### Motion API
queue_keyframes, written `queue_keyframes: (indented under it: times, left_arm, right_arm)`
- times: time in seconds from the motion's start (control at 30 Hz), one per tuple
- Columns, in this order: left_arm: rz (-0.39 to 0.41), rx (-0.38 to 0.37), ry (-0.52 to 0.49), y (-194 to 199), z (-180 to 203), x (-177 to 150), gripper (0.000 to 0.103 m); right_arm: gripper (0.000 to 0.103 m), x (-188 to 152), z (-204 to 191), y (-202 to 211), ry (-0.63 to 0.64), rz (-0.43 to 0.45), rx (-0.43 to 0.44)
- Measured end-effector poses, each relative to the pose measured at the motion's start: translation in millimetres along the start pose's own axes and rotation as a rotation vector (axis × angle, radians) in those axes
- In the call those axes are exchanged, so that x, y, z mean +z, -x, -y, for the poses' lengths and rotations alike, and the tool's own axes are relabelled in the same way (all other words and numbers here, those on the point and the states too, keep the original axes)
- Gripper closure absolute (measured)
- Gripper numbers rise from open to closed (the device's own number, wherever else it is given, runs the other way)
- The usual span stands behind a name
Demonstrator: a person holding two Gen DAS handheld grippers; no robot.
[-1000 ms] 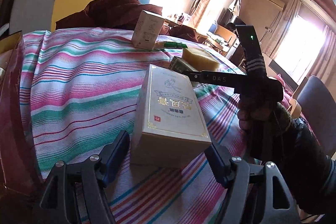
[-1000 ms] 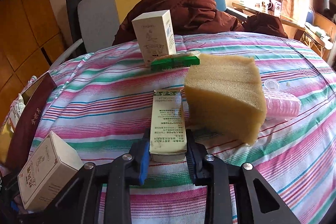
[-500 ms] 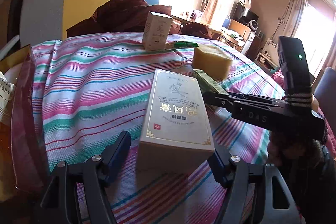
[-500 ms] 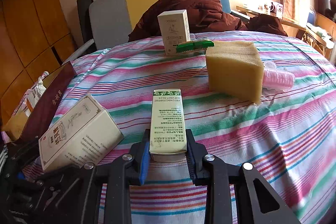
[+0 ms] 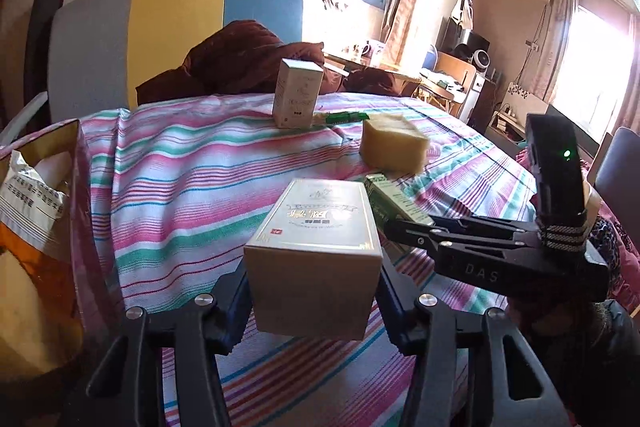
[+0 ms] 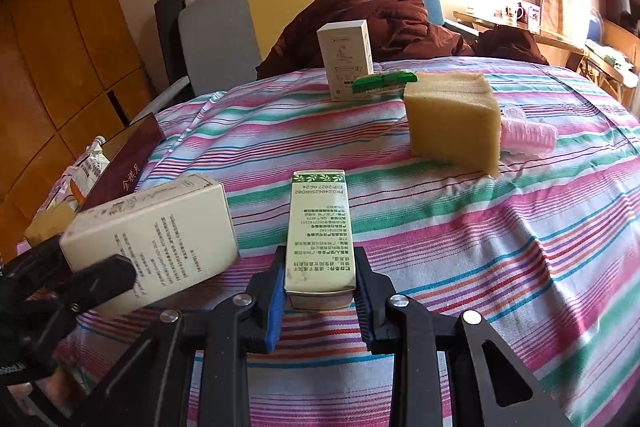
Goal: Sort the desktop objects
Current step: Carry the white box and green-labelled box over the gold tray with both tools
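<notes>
Clamped between the jaws of the left gripper [image 5: 314,301]: a large pale box [image 5: 320,247], long axis running straight ahead from the fingers, lifted clear of the striped cloth [image 5: 192,187]. Likewise squeezed in the right gripper [image 6: 320,297]: a slim green-topped carton [image 6: 320,231], long axis also pointing forward, near end pinched between the blue pads [image 6: 275,301].

Side by side, the two loads, big box just to the left of the carton, apparently not touching. Off to the left of the left gripper and close by, an open maroon bag [image 5: 80,195] (already stuffed with packets), likely the drop point. Left gripper nearer to it, so probably the box first, swung leftward and tipped over the rim.

Farther ahead of both tools, well apart from them: an upright white box [image 6: 347,61], a green clip [image 6: 384,81], a yellow sponge [image 6: 454,119], a pink roller [image 6: 528,139] tucked just behind the sponge.
</notes>
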State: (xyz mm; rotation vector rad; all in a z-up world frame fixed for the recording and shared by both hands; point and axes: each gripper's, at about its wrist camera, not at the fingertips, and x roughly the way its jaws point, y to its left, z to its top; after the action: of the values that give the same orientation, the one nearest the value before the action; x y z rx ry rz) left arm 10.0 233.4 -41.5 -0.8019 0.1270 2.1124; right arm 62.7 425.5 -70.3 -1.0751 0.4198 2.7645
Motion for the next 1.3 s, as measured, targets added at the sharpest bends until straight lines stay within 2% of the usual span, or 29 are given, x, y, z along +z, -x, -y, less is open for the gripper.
queue_keyframes:
  times: [0.17,0.27,0.5,0.67,0.93,1.17,1.3]
  left_arm:
    - [0.109,0.008,0.011,47.5,-3.3,12.0,0.051]
    - [0.177,0.041,0.033,78.1,-16.8,20.0,0.051]
    - [0.273,0.148,0.07,131.9,-63.9,35.2,0.051]
    - [0.345,0.294,0.066,160.2,-107.6,55.0,0.051]
    - [0.229,0.472,0.13,124.6,-207.9,86.6,0.051]
    - [0.145,0.536,0.139,81.3,-252.8,100.2,0.051]
    - [0.08,0.544,0.169,59.2,-272.7,98.8,0.051]
  right_arm:
    - [0.073,0.7,-11.9,2.2,0.013,0.002,0.018]
    - [0.073,2.0,-21.5,3.7,0.029,0.006,0.033]
    - [0.073,1.8,-39.2,-0.8,0.059,-0.007,0.047]
    - [0.073,3.0,-42.6,-4.0,0.063,-0.018,0.05]
    - [0.072,7.2,-45.5,-12.5,0.058,-0.024,0.067]
    - [0.072,16.3,-46.6,-18.9,0.052,-0.018,0.083]
    - [0.072,22.0,-50.8,-22.3,0.056,-0.01,0.093]
